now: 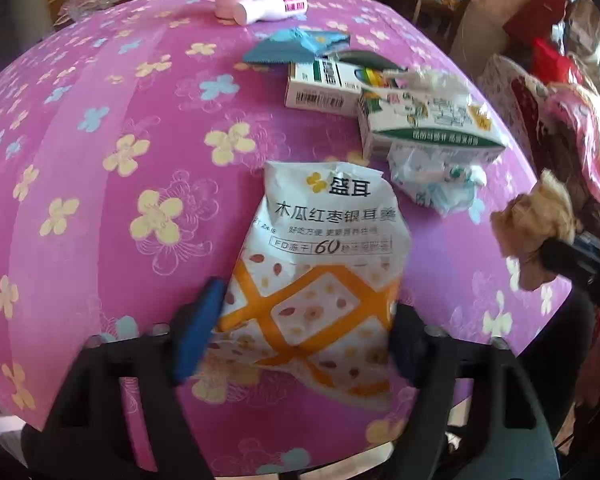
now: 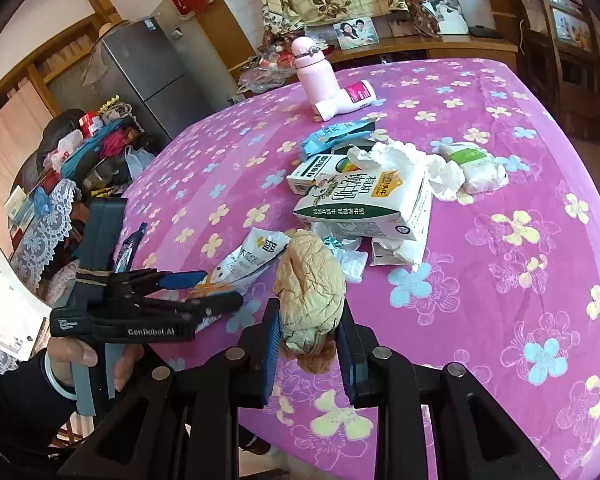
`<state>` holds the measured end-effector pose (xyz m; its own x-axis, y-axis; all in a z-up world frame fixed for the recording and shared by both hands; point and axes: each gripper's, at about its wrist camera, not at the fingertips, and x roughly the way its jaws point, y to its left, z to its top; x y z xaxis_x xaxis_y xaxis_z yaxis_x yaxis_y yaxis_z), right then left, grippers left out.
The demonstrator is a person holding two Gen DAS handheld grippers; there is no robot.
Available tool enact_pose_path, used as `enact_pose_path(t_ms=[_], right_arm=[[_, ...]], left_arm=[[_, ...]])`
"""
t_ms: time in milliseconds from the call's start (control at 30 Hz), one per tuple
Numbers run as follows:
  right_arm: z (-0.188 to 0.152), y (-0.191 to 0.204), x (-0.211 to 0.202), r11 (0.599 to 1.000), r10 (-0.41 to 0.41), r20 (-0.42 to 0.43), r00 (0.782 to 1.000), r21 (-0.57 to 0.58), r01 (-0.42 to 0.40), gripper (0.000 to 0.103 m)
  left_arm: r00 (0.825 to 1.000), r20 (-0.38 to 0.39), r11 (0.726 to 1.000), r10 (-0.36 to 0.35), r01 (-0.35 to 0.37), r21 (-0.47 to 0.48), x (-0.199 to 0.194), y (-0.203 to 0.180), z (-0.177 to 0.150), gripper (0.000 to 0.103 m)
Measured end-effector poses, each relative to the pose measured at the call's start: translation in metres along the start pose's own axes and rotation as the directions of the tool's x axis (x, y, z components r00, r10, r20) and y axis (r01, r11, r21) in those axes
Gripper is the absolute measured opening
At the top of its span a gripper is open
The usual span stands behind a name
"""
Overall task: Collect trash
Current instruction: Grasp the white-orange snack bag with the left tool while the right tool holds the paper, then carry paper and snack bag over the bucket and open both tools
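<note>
A white and orange snack pouch (image 1: 324, 264) lies on the pink flowered table (image 1: 100, 128) near its front edge. My left gripper (image 1: 308, 300) straddles its lower half, with the blue pads (image 1: 198, 328) against both side edges. In the right wrist view the left gripper (image 2: 220, 289) reaches in from the left over the pouch (image 2: 256, 256), held by a hand (image 2: 72, 360). My right gripper (image 2: 310, 344) is shut on a crumpled tan paper wad (image 2: 312, 292), raised above the table. The wad (image 1: 540, 220) also shows at the right in the left wrist view.
More litter is clustered beyond the pouch: a milk carton (image 2: 372, 204), a small box (image 2: 312, 172), a blue wrapper (image 2: 332, 134), crumpled tissue (image 2: 404, 156) and a clear wrapper (image 1: 436, 184). A pink bottle (image 2: 314, 72) stands at the far edge beside a fallen white bottle (image 2: 350, 100).
</note>
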<state>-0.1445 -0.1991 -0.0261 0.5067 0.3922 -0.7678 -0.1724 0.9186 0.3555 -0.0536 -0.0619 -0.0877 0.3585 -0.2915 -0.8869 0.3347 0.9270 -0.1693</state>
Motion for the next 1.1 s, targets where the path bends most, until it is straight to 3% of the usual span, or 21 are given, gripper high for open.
enact_pose_path(t_ms=[567,767,1100], right_arm=[[0.001,-0.014,-0.017,1.0,-0.023,0.035,0.999,0.018,0.022,0.025],[-0.001,-0.03,-0.032,0.998,-0.054,0.059,0.997,0.048,0.051,0.025],[-0.013,-0.072,-0.073,0.982,-0.148,0.102,0.984,0.133,0.133,0.025]], left_arm=[[0.984,0.162,0.994,0.068,-0.08,0.072,-0.049,-0.037,0.006,0.068],[0.982,0.186,0.991,0.037,-0.06,0.118,-0.058,-0.064,0.013,0.068],[0.982,0.171,0.979,-0.077,0.042,0.2,-0.049,-0.128,0.029,0.068]])
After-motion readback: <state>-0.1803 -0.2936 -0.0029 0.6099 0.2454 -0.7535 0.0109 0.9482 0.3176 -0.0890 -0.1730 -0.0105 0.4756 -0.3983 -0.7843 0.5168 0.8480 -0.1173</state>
